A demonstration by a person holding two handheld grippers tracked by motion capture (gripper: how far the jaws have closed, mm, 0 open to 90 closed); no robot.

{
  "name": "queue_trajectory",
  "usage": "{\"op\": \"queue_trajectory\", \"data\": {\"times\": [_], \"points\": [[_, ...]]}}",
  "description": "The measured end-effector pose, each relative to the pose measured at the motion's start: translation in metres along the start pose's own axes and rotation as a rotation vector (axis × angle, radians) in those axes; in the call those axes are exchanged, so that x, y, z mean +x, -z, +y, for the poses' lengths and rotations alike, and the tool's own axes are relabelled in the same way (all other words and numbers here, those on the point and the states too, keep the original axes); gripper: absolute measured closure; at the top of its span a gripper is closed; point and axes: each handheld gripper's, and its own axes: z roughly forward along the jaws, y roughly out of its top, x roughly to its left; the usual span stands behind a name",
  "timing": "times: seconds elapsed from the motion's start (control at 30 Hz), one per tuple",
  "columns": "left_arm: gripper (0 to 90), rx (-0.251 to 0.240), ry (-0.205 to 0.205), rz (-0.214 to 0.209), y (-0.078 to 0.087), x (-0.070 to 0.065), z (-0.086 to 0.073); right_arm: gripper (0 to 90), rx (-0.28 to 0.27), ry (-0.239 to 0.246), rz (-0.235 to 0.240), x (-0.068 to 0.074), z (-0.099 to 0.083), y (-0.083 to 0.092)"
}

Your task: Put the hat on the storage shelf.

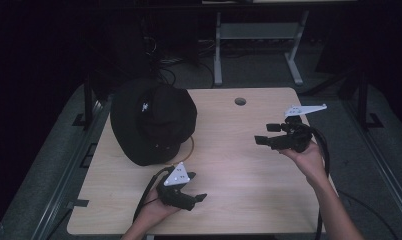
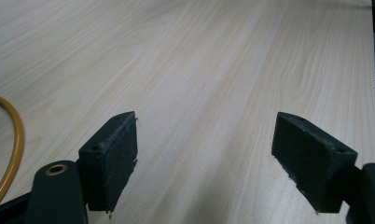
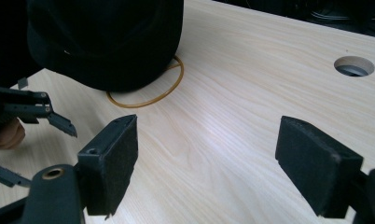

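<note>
Our left hand-held gripper [image 1: 198,198] hangs low over the near part of the bench [image 1: 239,165], released, its two black jaws set wide apart with bare wood grain between them in the left gripper view. We hold nothing in it. Our right hand-held gripper [image 1: 263,134] is raised above the right side of the bench, likewise released and holding nothing, its jaws pointing toward the left. Our left hand [image 1: 154,212] and right hand [image 1: 306,159] each grip a tool from below.

Farther out, a black wide-brimmed hat [image 1: 151,122] lies on the far left of the bench, well apart from both tools. A thin yellow ring [image 3: 169,91] lies flat on the wood, partly tucked under the brim. Toward the far edge we see a round cable hole [image 1: 240,101] in the benchtop.
</note>
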Motion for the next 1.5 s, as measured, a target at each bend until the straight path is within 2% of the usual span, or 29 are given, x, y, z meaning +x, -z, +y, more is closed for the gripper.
{"op": "queue_trajectory", "data": {"times": [0.73, 0.83, 1.0, 1.5], "points": [[21.6, -0.002, 0.005, 0.008, 0.001, 0.001, -0.001, 19.7, 0.006, -0.029, 0.008, -0.001, -0.048, 0.011], [21.6, 0.004, -0.003, 0.009, 0.002, 0.001, -0.001, 19.6, 0.013, -0.037, 0.009, -0.001, -0.053, 0.013], [21.5, 0.001, 0.009, 0.008, 0.002, 0.001, -0.001, 19.6, 0.017, -0.047, 0.008, -0.001, -0.062, 0.017], [21.4, 0.006, 0.008, 0.011, 0.001, 0.001, -0.002, 19.5, 0.01, -0.075, 0.004, -0.003, -0.089, 0.024]]}}
